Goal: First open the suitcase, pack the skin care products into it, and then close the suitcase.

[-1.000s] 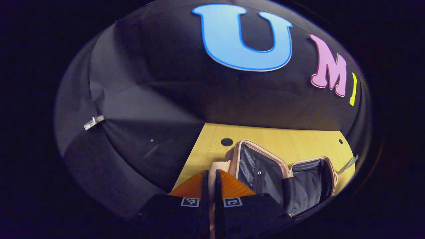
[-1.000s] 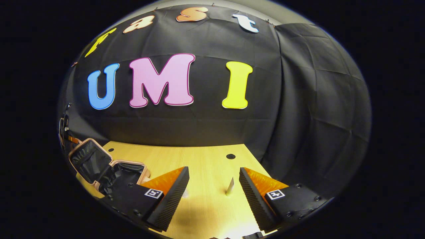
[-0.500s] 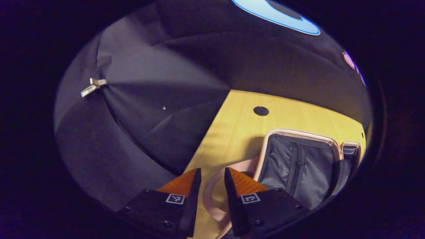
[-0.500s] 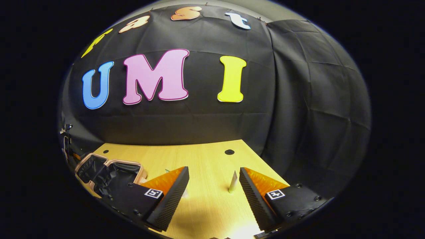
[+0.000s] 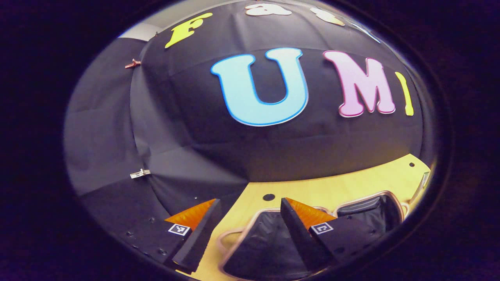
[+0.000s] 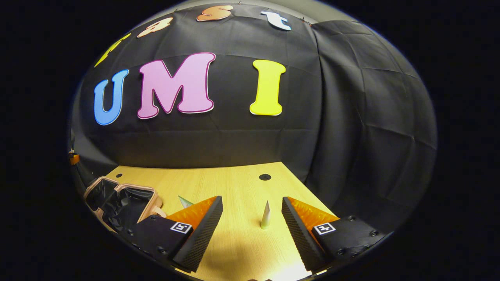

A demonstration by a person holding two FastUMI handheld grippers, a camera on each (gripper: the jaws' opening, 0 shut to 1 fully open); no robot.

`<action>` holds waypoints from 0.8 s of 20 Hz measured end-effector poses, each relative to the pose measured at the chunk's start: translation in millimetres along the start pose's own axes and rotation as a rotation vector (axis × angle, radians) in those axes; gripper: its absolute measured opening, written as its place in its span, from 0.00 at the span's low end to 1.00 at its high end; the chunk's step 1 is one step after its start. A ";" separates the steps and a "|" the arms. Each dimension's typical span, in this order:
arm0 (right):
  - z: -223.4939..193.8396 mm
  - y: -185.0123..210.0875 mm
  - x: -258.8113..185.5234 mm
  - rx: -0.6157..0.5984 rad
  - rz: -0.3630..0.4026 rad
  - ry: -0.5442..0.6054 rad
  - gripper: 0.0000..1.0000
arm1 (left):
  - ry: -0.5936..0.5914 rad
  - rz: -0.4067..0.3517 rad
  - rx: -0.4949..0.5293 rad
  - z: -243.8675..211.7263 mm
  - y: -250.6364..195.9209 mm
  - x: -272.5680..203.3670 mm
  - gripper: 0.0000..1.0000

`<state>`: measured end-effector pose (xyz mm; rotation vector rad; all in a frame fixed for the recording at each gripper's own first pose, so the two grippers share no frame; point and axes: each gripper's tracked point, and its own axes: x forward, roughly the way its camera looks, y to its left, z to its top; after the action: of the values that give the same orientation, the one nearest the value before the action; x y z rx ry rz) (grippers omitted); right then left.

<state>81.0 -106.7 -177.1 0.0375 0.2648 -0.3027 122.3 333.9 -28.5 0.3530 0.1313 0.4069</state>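
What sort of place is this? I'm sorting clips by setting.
Likely a staged recording booth, not a home: black cloth wall on all sides, a bare wooden table with cable holes, and just an open suitcase and a small tube laid out.

Both views are dim at the rim and strongly bent by fisheye distortion. The pale yellow wooden table (image 6: 218, 187) is brightest, with glare at its near edge. The left gripper view is softly blurred; the right gripper view is sharp.
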 end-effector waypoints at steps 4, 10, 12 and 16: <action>-10.1 -5.7 11.8 0.020 0.017 0.021 0.96 | 0.007 -0.186 -0.113 4.8 -142.3 -53.6 0.96; -43.1 -18.8 36.9 0.020 0.023 0.079 0.96 | 0.050 -0.505 -0.218 -15.3 -342.5 -103.7 0.99; -58.2 -23.8 47.6 0.081 0.028 0.111 0.96 | 0.087 -0.612 -0.229 -34.9 -398.8 -116.8 0.99; -95.5 -32.6 69.6 0.104 0.025 0.163 0.96 | 0.163 -0.706 -0.189 -72.2 -486.3 -113.9 0.99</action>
<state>111.2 -150.6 -287.5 0.1682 0.4097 -0.2891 181.4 -107.8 -265.2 0.0709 0.3603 -0.2520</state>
